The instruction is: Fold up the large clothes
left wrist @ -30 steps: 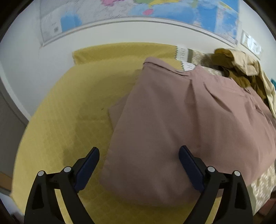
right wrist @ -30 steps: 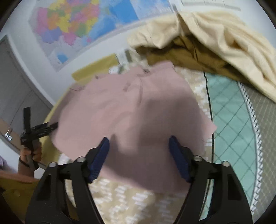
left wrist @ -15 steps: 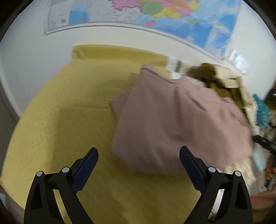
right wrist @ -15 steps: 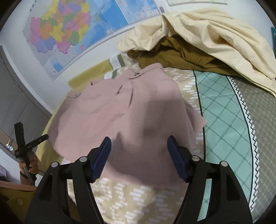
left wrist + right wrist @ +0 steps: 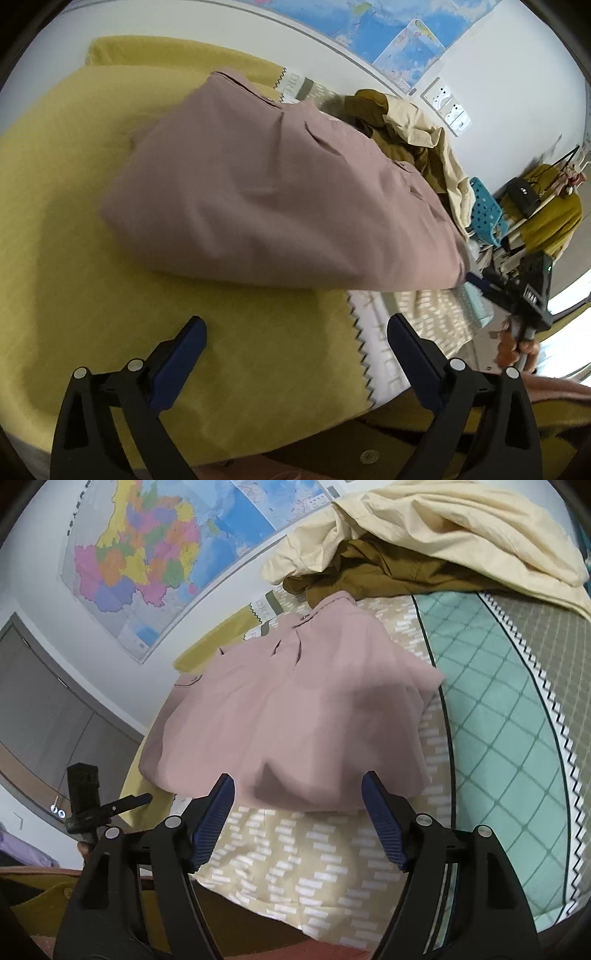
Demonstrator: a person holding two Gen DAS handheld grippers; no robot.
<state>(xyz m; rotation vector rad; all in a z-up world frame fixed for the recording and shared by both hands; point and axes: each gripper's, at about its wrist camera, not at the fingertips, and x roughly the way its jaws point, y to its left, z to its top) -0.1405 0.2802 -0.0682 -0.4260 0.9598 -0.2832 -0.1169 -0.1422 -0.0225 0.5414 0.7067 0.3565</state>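
Observation:
A dusty pink garment (image 5: 280,199) lies folded over on the bed, across the yellow blanket (image 5: 74,258). It also shows in the right wrist view (image 5: 295,723), partly on the beige patterned cover (image 5: 295,856). My left gripper (image 5: 295,339) is open and empty, pulled back near the bed's front edge. My right gripper (image 5: 295,805) is open and empty, just short of the garment's near hem. The right gripper also shows in the left wrist view (image 5: 517,291), at the garment's right end.
A heap of cream clothes (image 5: 443,520) and brown clothes (image 5: 388,572) lies at the back by the wall. A teal checked cover (image 5: 498,731) spreads to the right. A map (image 5: 147,554) hangs on the wall. A blue chair (image 5: 485,214) and clutter stand beyond the bed.
Both grippers have drawn back from the pink garment toward the bed's front edge. The left view has swung right. The garment lies folded and still.

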